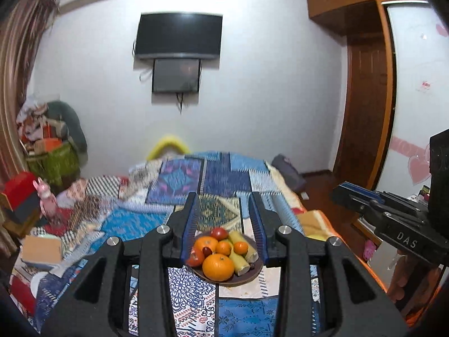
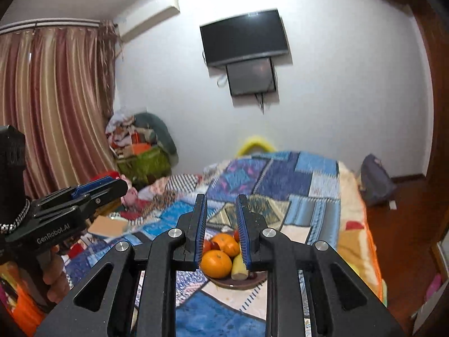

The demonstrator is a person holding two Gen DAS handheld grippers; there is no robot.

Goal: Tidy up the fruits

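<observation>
A dark brown plate (image 1: 249, 279) sits on the patchwork bedspread and holds several oranges, red tomatoes and pale yellow banana pieces. The biggest orange (image 1: 218, 266) lies at its near edge. My left gripper (image 1: 223, 199) is open and empty, held above the plate, which shows between its fingers. In the right wrist view the plate (image 2: 224, 283) and big orange (image 2: 215, 263) show between the fingers of my right gripper (image 2: 221, 199), which is open and empty, raised above it. Each gripper appears at the edge of the other's view.
The bed with its blue patchwork cover (image 1: 224, 174) fills the middle. A cardboard box (image 1: 42, 248) and clutter lie at the left. A wooden wardrobe (image 1: 364, 106) stands right. A grey bag (image 2: 376, 179) sits on the floor by the bed.
</observation>
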